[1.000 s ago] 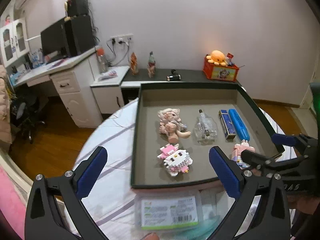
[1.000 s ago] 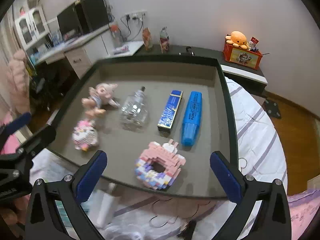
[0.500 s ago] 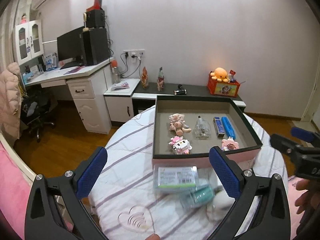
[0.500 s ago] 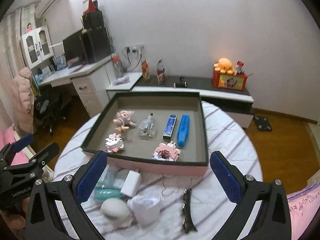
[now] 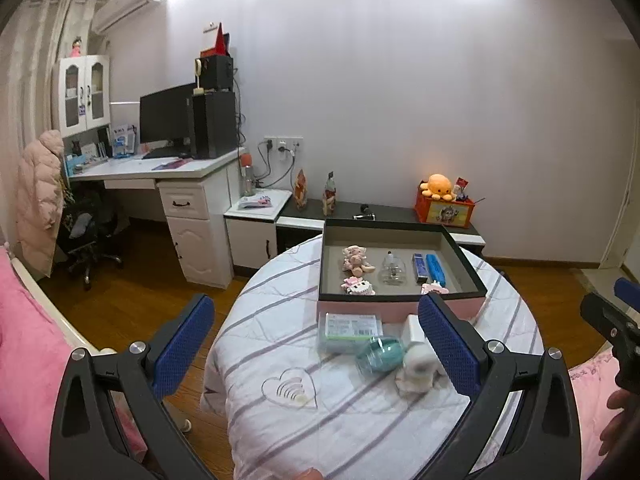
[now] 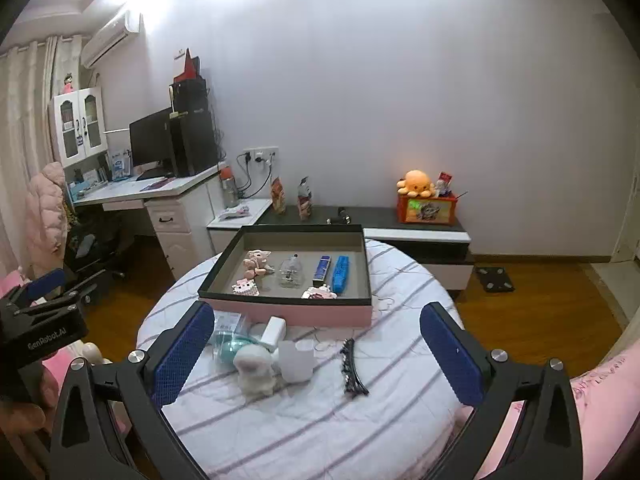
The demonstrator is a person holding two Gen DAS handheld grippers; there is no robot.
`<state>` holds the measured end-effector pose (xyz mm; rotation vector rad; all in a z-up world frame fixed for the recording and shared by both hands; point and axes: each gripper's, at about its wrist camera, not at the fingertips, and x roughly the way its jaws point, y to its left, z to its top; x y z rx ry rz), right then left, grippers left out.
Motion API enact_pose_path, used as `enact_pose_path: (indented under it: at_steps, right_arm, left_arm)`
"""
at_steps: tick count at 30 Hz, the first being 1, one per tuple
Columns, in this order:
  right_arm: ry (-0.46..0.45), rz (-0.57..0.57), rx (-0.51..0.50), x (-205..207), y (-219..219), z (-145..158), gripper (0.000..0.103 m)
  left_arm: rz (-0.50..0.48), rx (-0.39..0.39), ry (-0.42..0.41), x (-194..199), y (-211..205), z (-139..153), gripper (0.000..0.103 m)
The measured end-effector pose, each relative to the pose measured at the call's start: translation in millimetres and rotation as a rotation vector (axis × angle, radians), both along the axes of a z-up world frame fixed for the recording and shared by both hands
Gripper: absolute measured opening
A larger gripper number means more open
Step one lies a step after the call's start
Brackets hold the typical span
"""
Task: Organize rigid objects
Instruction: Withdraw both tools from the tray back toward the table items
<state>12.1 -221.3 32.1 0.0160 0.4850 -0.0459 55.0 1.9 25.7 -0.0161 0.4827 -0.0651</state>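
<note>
A pink-sided box [image 5: 400,304] [image 6: 288,312] with a dark rim sits on the far half of a round table. In it lie a pink doll [image 5: 354,258], a block cat [image 5: 359,286], a glass bottle [image 5: 392,272] [image 6: 291,272], a dark blue case [image 6: 322,270], a blue marker [image 6: 341,274] and a pink block ring [image 6: 320,293]. My left gripper [image 5: 316,344] and right gripper [image 6: 318,354] both hang open and empty, well back from the box.
In front of the box lie a clear packet [image 5: 350,330], a teal item [image 5: 378,356], a white figurine [image 6: 254,372], a white charger [image 6: 274,332], a white cup [image 6: 296,360] and a black hair clip [image 6: 352,368]. A desk [image 5: 160,172] stands left, pink bedding [image 5: 24,352] close by.
Both grippers have pulled far back and up from the box. The whole table and the loose items in front of the box are now in view. Nothing was picked up.
</note>
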Motion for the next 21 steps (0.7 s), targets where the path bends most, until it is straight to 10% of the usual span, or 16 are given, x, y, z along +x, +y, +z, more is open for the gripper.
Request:
enact_pose_path:
  at_steps: [21]
  right_arm:
    - [0.042,-0.025,0.019,-41.3,3.7,-29.8,0.103]
  left_arm:
    - [-0.035,-0.006,0.037,-54.2,-12.1,-18.0,0.103]
